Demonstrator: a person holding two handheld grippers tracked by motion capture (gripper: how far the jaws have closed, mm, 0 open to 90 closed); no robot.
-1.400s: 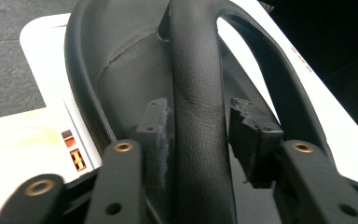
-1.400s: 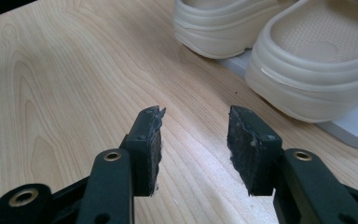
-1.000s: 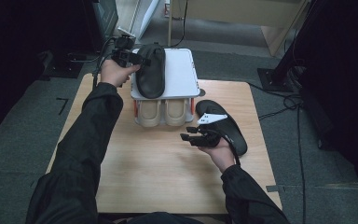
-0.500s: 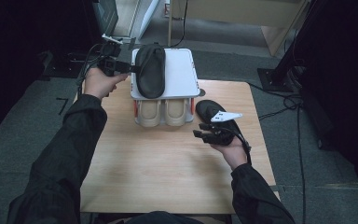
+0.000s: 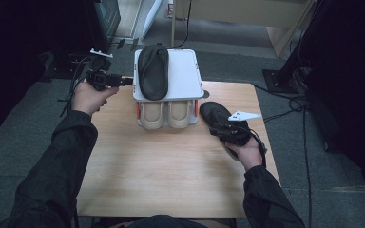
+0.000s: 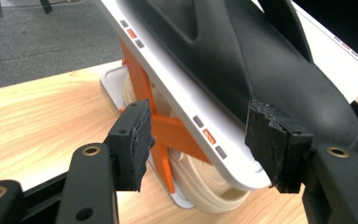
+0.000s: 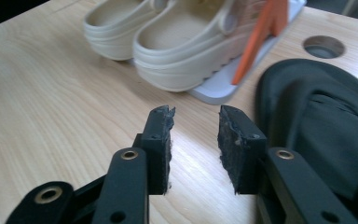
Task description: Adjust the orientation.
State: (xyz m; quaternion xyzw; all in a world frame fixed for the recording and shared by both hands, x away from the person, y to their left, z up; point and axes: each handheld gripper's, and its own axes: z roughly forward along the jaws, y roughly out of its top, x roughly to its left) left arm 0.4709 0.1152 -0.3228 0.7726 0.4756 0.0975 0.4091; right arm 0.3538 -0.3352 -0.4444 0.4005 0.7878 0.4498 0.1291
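A black shoe (image 5: 153, 71) lies on the top shelf of a white two-level rack (image 5: 185, 71), with its toe toward me. My left gripper (image 5: 126, 80) is level with that shelf's left edge, just off it, open and empty. In the left gripper view the gripper (image 6: 203, 140) frames the shelf edge (image 6: 205, 133) and the black shoe (image 6: 261, 60). A second black shoe (image 5: 211, 113) lies on the table right of the rack. My right gripper (image 5: 218, 129) hovers at its near left side, open. In the right gripper view the gripper (image 7: 196, 140) is empty, with that shoe (image 7: 321, 116) to its right.
A pair of cream clogs (image 5: 164, 114) fills the rack's lower level between orange brackets (image 7: 261, 32). The wooden table (image 5: 171, 175) has a round hole (image 7: 324, 46) beyond the loose shoe. Cables and dark stands lie on the floor around the table.
My left gripper has let go of the black shoe on the top shelf and drawn back to the left. My right gripper has shifted slightly right and away from me, beside the loose shoe.
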